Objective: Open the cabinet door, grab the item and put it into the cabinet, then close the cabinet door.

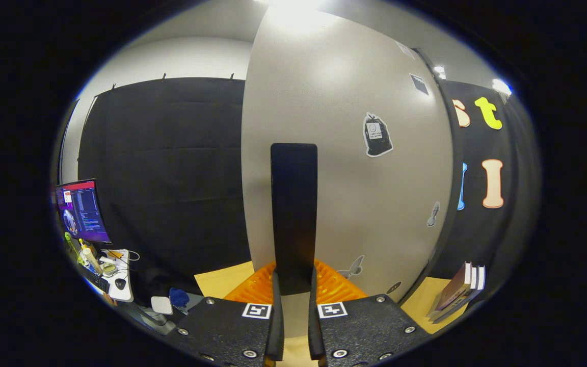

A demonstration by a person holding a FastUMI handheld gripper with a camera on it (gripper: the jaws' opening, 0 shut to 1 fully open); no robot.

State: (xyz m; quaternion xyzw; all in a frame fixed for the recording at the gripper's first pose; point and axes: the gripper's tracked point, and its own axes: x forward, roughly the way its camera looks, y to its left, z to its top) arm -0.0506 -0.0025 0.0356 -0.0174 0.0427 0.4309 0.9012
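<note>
A tall grey cabinet door [354, 168] with a few stickers stands just ahead of me. Its black upright bar handle [294, 214] runs down between my fingers. My gripper [295, 285] is shut on the lower end of that handle, with both black fingers [276, 306] pressing its sides. The door's free edge is to the left of the handle, and its dark hinge side is to the right. An orange ribbed item [334, 288] lies low on the wooden tabletop [222, 280], just beyond my fingertips and partly hidden by the handle.
Two or three books [459, 293] lean on the wooden surface to the right of the door. Far off to the left is a desk [120, 285] with a lit monitor [82, 210], a mouse and small clutter. Black cloth hangs behind.
</note>
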